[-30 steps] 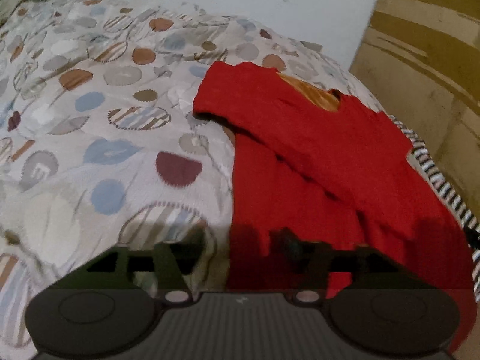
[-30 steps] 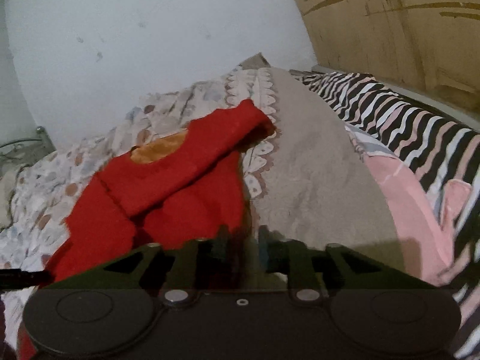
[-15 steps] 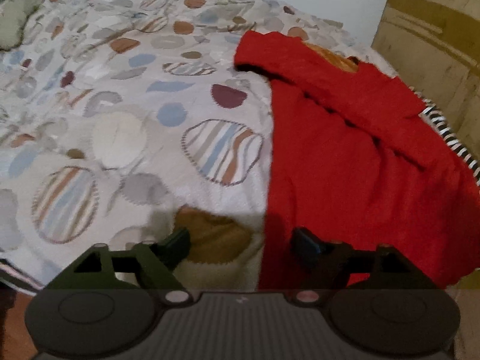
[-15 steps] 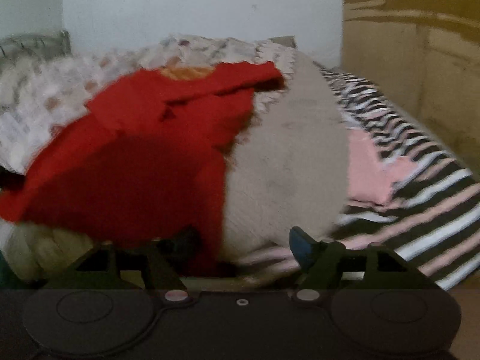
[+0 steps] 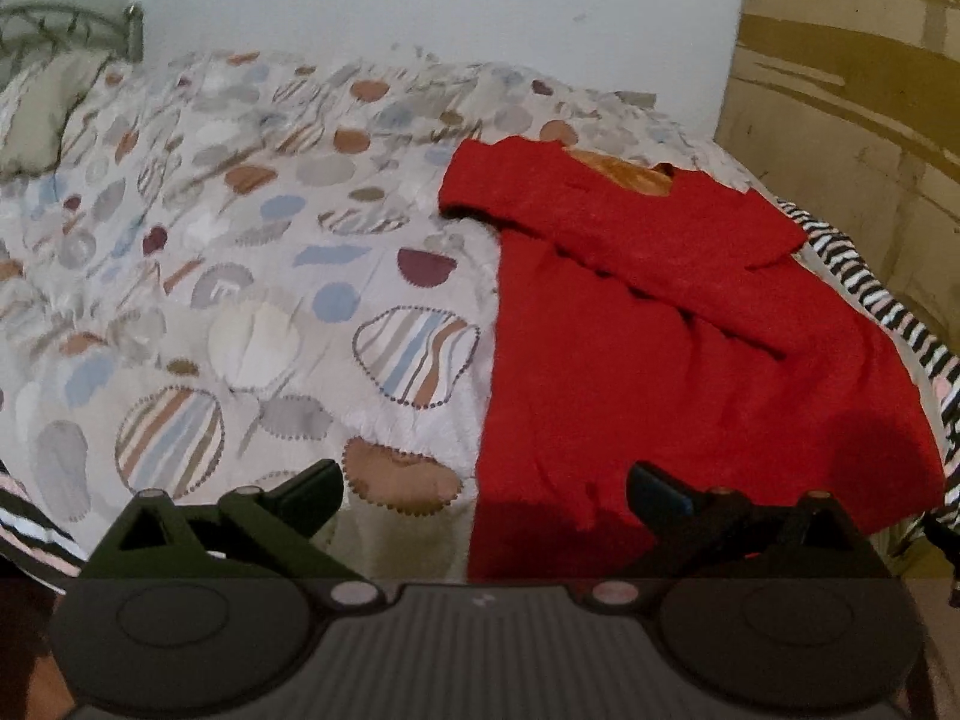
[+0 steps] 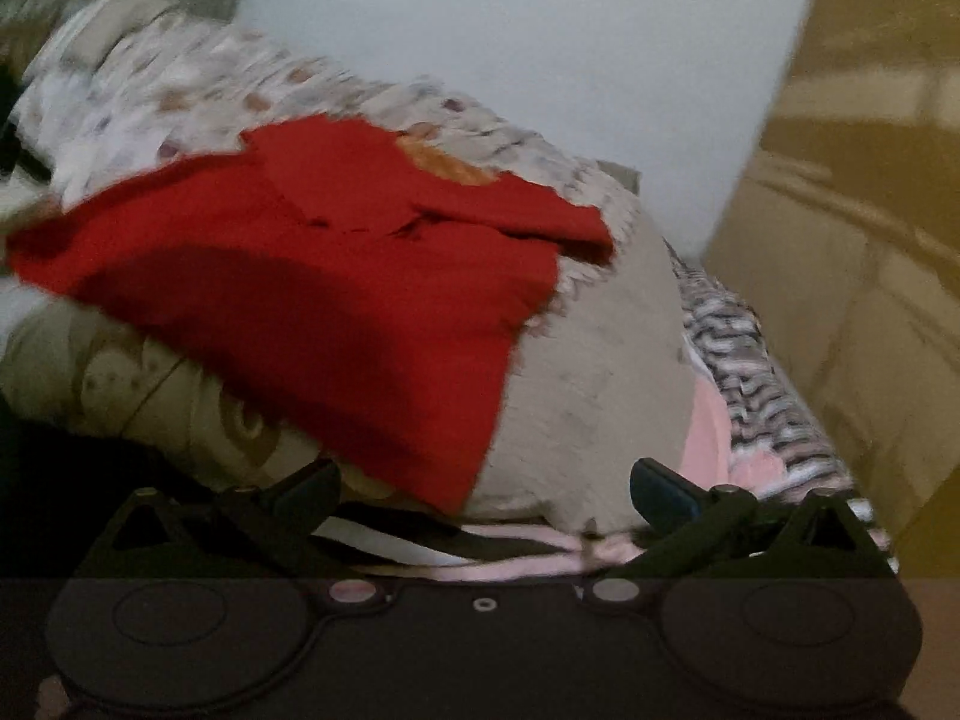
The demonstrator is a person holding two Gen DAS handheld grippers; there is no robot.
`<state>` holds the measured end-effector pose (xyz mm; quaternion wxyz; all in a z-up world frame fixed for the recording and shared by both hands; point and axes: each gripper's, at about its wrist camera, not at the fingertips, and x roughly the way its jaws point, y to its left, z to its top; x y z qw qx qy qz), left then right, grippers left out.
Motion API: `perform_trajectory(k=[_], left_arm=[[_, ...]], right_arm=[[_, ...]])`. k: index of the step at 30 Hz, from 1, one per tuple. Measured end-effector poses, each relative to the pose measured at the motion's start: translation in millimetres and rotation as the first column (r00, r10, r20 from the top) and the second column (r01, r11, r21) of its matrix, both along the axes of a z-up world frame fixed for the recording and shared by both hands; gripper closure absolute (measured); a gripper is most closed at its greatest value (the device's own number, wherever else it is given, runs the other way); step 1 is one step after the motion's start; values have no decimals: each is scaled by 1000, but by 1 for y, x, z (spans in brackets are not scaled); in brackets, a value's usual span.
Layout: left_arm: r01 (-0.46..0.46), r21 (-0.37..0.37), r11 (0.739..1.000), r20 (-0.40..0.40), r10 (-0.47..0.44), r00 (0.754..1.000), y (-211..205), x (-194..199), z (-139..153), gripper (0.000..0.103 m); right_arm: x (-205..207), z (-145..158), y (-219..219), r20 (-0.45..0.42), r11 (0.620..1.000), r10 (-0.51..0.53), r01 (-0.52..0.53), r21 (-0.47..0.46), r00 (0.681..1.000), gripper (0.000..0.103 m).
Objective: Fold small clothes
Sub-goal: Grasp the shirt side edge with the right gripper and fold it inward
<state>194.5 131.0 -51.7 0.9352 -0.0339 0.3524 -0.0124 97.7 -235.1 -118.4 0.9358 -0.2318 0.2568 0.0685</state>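
The red top (image 5: 660, 324) lies spread on the patterned quilt (image 5: 252, 276) near the bed's right edge, both sleeves already crossed over its chest and an orange lining showing at the neck, with a striped sheet (image 5: 864, 282) just beyond it. Both tools are free of it: the left gripper (image 5: 483, 489) has just been opening and now stands wide, its fingers straddling the garment's near-left hem corner without pressing on it, and the right gripper (image 6: 486, 489) has likewise been opening and hangs released just short of the near-right corner, nothing pinched between its fingers. The sleeve fold looks finished — so the step in hand is probably the bottom-to-top fold. To do it well, each gripper should take one hem corner, biting through both layers of cloth and none of the quilt beneath, then both should lift together and carry the hem evenly toward the collar so the edge lands square. The right wrist view is smeared, so exactly where that corner ends is hard to say — better to settle the hand before closing. The fabric hangs slightly over the bed edge, and a lopsided pull could drag the sleeves loose.
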Motion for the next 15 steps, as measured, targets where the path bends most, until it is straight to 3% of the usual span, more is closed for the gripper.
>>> perform_trajectory(k=[5,8,11,15], left_arm=[[25,24,999,-1,-25,1000,-8,-4,-1,0],[30,26,999,-7,-30,1000,-10,-4,-3,0],[41,40,998,-4,-41,999,-13,-6,-3,0],[63,60,996,-5,-63,998,-19,-6,-4,0]], right_arm=[[12,-25,28,49,965,19,-6,-262,999,1],[18,-44,36,81,914,57,-19,-405,995,1],[14,-61,43,119,837,107,-25,-547,987,1],[9,-61,42,119,799,174,-70,-598,978,9]])
